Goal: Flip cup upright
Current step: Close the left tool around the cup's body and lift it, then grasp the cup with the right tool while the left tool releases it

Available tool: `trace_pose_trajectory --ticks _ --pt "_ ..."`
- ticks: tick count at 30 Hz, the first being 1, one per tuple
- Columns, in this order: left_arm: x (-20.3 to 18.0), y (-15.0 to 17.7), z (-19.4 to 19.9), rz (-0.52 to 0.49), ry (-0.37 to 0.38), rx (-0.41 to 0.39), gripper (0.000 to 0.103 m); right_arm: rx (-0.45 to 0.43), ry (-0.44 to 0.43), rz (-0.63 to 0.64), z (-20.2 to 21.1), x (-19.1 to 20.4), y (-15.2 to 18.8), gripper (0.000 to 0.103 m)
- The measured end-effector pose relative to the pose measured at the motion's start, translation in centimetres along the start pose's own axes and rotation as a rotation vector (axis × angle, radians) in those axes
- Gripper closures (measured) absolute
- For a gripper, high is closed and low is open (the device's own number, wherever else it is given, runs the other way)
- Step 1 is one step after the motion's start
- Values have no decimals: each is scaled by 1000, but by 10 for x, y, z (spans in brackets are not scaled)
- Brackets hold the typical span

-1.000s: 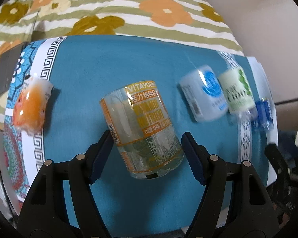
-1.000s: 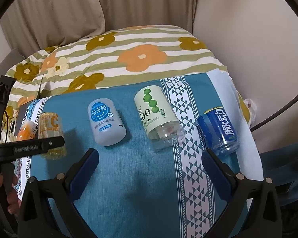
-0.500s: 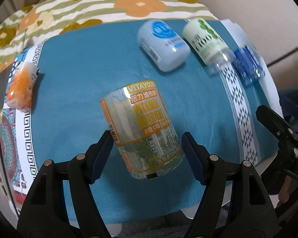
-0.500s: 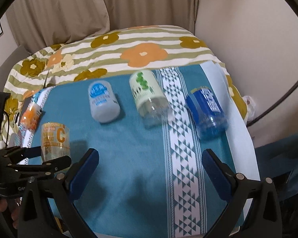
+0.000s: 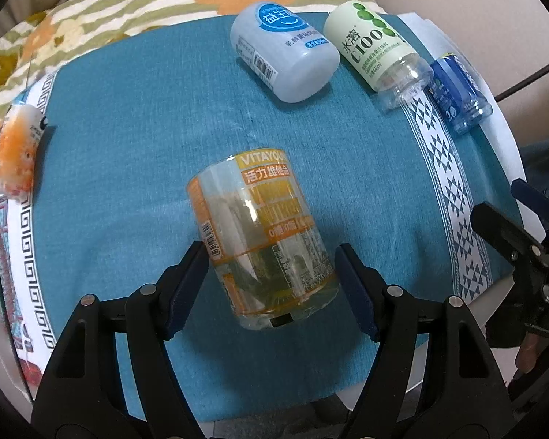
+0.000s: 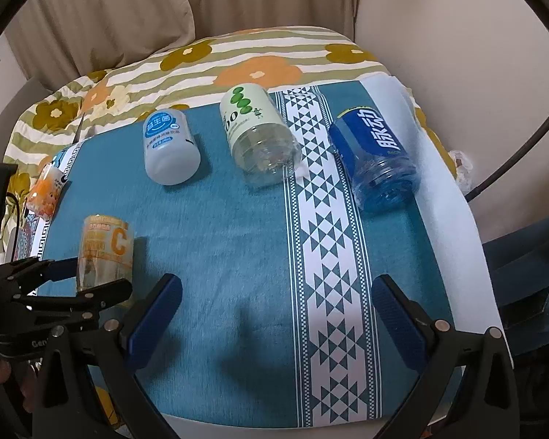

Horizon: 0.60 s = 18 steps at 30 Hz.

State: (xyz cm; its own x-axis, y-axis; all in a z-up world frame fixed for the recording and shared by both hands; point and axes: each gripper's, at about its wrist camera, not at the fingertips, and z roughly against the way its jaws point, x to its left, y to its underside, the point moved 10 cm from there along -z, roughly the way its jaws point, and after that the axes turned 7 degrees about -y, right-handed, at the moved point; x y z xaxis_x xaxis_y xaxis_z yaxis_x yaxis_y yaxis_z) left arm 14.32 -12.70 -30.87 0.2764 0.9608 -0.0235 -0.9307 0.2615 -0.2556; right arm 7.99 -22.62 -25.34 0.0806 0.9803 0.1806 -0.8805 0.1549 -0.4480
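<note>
A clear cup with an orange-yellow label is held between the fingers of my left gripper, which is shut on it near its base. In the right wrist view the same cup stands upright at the left of the blue cloth, held by the left gripper. My right gripper is open and empty above the near middle of the cloth. It also shows at the right edge of the left wrist view.
A white-blue cup, a green-label cup and a blue cup lie on their sides along the far part of the blue cloth. An orange cup lies at the left edge. A flowered bedcover lies behind.
My left gripper has swung the orange-label cup from tilted to upright on the cloth. My right gripper has drawn back and risen slightly.
</note>
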Motion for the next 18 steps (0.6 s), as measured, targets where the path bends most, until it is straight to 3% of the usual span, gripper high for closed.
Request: trace_pose_trajectory --ticks 2,4,5,12,18 --pt "1 0 -1 3 1 0 23 -1 -4 3 0 0 0 0" --pt "2 1 -2 4 -10 3 10 -2 -5 6 0 1 0 0" --pt "3 1 -2 3 -17 -1 9 -1 -5 9 0 1 0 0" --pt "8 1 5 10 -47 -20 8 -10 -9 28 3 3 -4 0" --pt "19 2 34 69 -60 -69 8 -31 -28 74 19 9 -17 0"
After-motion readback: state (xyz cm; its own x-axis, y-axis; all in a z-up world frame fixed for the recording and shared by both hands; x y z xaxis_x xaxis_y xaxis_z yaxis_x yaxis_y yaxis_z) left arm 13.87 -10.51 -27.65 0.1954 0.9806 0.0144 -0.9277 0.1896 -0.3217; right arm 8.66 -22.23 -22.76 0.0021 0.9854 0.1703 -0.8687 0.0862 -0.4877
